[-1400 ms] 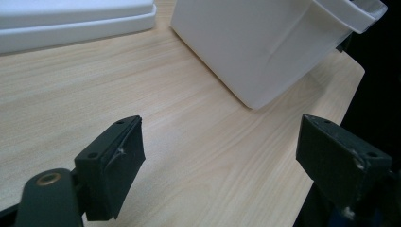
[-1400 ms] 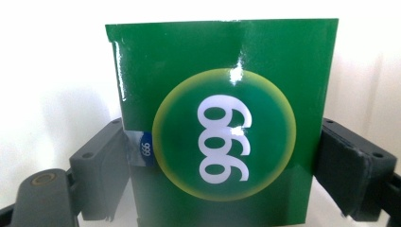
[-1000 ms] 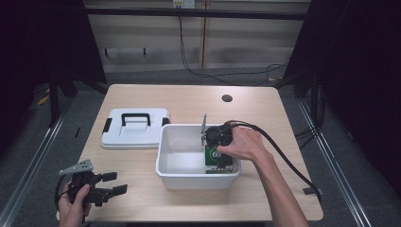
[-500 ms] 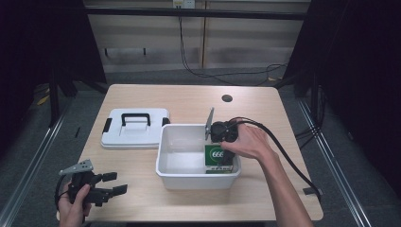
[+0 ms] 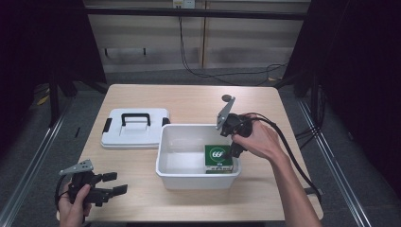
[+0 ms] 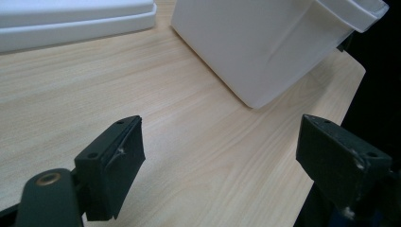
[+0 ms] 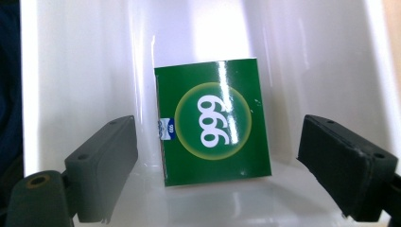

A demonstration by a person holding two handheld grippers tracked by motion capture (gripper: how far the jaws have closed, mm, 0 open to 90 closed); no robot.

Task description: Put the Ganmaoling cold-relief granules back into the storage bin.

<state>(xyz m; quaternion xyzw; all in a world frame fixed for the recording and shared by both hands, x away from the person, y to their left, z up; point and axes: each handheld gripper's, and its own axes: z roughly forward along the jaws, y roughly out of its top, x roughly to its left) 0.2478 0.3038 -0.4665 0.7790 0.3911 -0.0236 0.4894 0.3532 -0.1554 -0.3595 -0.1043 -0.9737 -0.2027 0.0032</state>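
— Item one, surface?
— Table (image 5: 189, 101), light wood grain, rectangular, rounded corners; a dark round spot (image 5: 228, 98) near the far edge, right of centre.
— Resting directly on it?
— White lid (image 5: 135, 127) with black handle, left of centre. White tub (image 5: 198, 156), open-topped, just beside the lid, toward the near edge.

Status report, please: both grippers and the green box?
Right gripper open above green box, not touching. Box lies in white bin. Left gripper open, idle over table. Nothing blocking.
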